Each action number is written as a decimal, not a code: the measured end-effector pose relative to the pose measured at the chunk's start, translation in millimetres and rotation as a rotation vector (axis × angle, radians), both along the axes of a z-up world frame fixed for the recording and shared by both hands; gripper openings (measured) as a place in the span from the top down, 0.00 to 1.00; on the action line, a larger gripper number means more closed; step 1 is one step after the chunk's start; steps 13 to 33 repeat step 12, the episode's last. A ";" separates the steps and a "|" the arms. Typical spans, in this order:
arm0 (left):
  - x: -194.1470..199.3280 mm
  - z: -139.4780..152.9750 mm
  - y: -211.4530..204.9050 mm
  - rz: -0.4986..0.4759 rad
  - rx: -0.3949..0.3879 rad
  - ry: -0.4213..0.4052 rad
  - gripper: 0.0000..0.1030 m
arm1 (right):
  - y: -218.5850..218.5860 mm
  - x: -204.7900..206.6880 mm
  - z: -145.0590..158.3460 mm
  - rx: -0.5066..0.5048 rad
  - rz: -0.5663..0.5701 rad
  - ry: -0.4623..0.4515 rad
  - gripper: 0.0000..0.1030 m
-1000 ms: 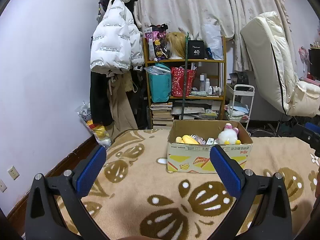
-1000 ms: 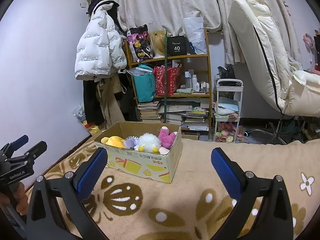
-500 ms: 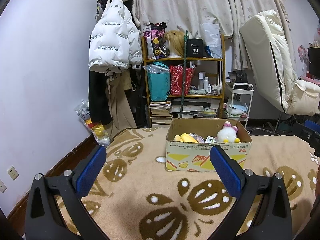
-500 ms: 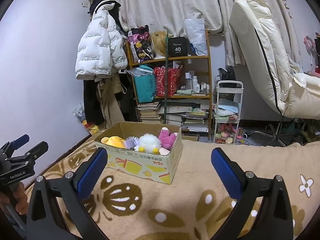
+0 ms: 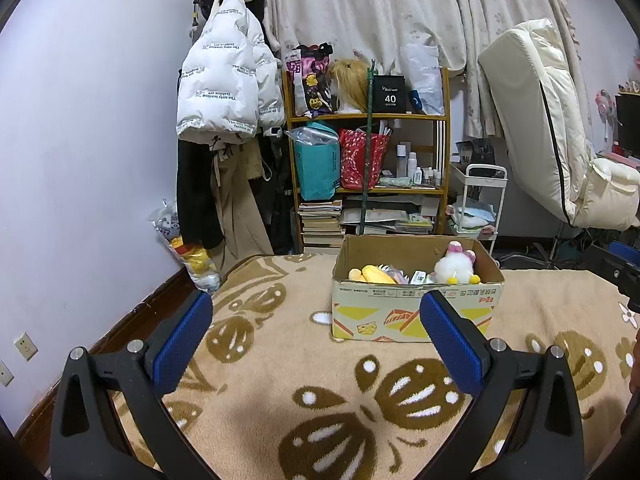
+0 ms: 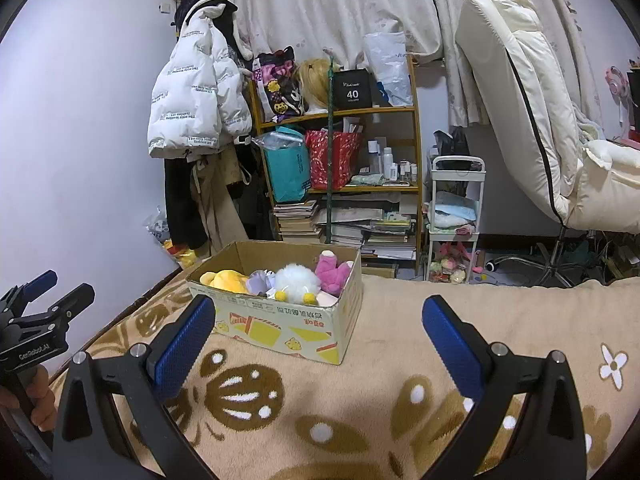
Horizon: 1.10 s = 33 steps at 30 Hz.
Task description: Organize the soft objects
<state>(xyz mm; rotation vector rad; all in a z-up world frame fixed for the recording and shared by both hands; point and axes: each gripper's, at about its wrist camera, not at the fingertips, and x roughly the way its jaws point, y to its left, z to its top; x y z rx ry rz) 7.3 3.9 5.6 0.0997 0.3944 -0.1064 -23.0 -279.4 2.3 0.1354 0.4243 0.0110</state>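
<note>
A cardboard box [image 5: 416, 316] [image 6: 280, 328] stands on the beige blanket [image 5: 280, 380] [image 6: 380, 344]. Inside it lie a yellow plush [image 5: 376, 275] [image 6: 226, 281], a white fluffy plush [image 5: 454, 269] [image 6: 296, 282], a pink plush [image 6: 332, 272] and a pale purple one [image 6: 260, 282]. My left gripper [image 5: 316, 328] is open and holds nothing, short of the box. My right gripper [image 6: 318, 332] is open too, with the box ahead and to the left. In the right wrist view the left gripper [image 6: 48, 300] shows at the far left, held by a hand [image 6: 38, 400].
A wooden shelf [image 5: 368, 184] [image 6: 344, 168] packed with books, bags and bottles stands behind the box. A white puffer jacket [image 5: 224, 88] hangs on the left wall, a white cart [image 6: 456, 220] is beside the shelf, and a cream chair [image 6: 540, 100] stands at the right.
Both views have risen slightly, so the box sits a little lower in each frame. The grippers have stayed open and the plush toys have not moved.
</note>
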 end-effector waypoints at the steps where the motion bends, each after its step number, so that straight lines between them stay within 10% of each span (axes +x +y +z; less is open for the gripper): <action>1: 0.3 0.5 0.0 0.001 0.000 -0.002 0.01 | 0.0 0.0 0.2 0.000 0.000 -0.001 0.00; 33: 0.1 -0.6 1.0 0.003 0.000 0.003 0.01 | 0.4 1.0 1.6 0.001 0.000 0.000 0.00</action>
